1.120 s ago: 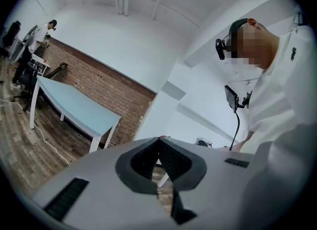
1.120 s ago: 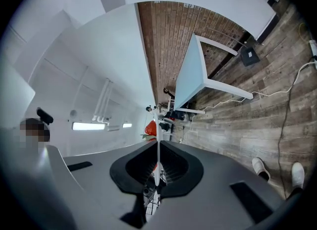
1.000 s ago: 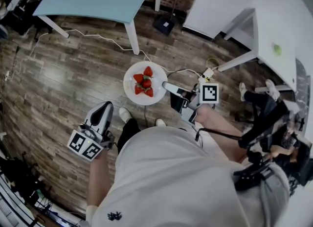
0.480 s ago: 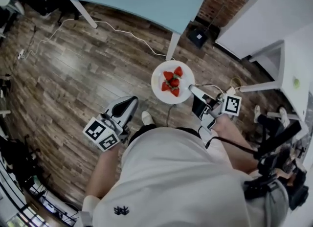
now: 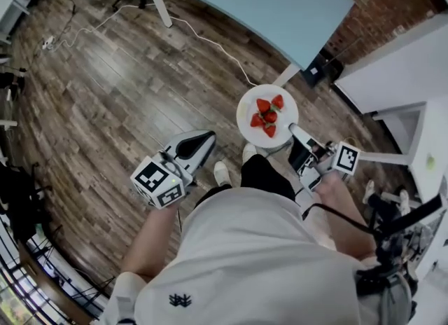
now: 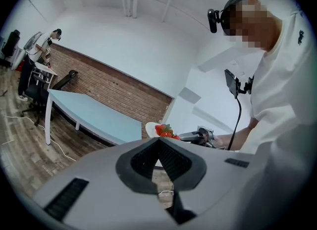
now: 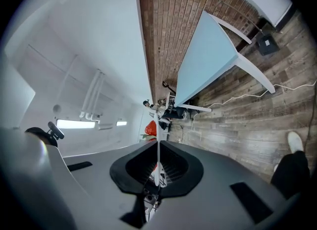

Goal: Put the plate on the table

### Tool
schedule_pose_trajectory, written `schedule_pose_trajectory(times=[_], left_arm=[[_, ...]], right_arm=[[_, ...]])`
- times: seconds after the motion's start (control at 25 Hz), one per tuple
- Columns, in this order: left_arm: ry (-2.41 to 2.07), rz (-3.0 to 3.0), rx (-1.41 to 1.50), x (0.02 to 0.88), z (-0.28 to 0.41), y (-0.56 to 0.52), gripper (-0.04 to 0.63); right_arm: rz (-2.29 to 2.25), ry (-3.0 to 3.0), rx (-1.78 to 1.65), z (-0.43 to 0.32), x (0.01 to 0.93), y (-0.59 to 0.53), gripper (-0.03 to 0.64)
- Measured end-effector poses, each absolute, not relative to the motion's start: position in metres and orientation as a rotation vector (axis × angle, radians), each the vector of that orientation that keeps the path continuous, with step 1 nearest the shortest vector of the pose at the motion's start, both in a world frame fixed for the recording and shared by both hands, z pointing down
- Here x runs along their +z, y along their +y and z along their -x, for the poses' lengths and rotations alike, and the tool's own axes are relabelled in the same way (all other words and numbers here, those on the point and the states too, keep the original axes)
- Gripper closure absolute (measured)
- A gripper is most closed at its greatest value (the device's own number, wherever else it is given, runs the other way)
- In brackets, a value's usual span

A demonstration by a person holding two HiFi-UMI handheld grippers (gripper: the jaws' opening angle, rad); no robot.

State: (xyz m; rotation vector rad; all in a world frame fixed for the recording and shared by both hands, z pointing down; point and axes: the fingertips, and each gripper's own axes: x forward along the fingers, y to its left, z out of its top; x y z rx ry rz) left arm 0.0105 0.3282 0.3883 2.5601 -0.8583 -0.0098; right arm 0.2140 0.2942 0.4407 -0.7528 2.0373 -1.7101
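A round white plate (image 5: 246,118) with several strawberries (image 5: 267,115) hangs above the wooden floor, just short of the light blue table (image 5: 266,1). My right gripper (image 5: 295,132) is shut on the plate's near right rim. In the right gripper view the plate (image 7: 158,147) shows edge-on between the jaws, a strawberry (image 7: 150,129) beside it, and the table (image 7: 203,60) lies beyond. My left gripper (image 5: 207,136) hangs lower left of the plate, shut and empty. The left gripper view shows its jaws (image 6: 159,142) together, with the plate (image 6: 151,128) and the right gripper (image 6: 195,136) ahead.
A white cable (image 5: 203,40) trails over the plank floor (image 5: 105,106) under the table. White desks (image 5: 409,71) stand at the right, with a black box (image 5: 318,70) on the floor by the table leg. The person's shoes (image 5: 222,174) are below the plate. A brick wall (image 6: 109,90) runs behind the table.
The person has stepped toward the blue table, which now lies nearer the plate. The plate rides along, still held by the right gripper. The left gripper stays shut and empty.
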Motion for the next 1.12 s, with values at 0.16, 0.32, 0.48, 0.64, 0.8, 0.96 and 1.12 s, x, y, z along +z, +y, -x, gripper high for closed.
schedule_pose_trajectory(times=[0.16, 0.32, 0.48, 0.64, 0.8, 0.96, 1.12], left_arm=[[-0.895, -2.542, 0.003, 0.391, 0.002, 0.309, 0.595], [-0.946, -2.514, -0.001, 0.389, 0.013, 0.271, 0.595], [-0.95, -2.517, 0.026, 0.383, 0.009, 0.224, 0.595], [-0.954, -2.521, 0.048, 0.377, -0.005, 0.169, 0.595], [-0.943, -2.543, 0.049, 0.372, -0.023, 0.122, 0.595], [-0.962, -2.53, 0.044, 0.367, -0.031, 0.09, 0.595], [-0.991, -2.513, 0.017, 0.361, -0.031, 0.055, 0.595]], right_arm=[[0.734, 2.049, -1.727, -0.203, 0.446, 0.263, 0.595], [0.693, 2.058, -1.731, -0.194, 0.451, 0.215, 0.595], [0.636, 2.07, -1.727, -0.188, 0.446, 0.164, 0.595], [0.641, 2.069, -1.766, -0.194, 0.447, 0.11, 0.595], [0.617, 2.083, -1.777, -0.2, 0.441, 0.061, 0.595], [0.609, 2.09, -1.797, -0.204, 0.447, 0.028, 0.595], [0.603, 2.086, -1.839, -0.204, 0.454, -0.007, 0.595]])
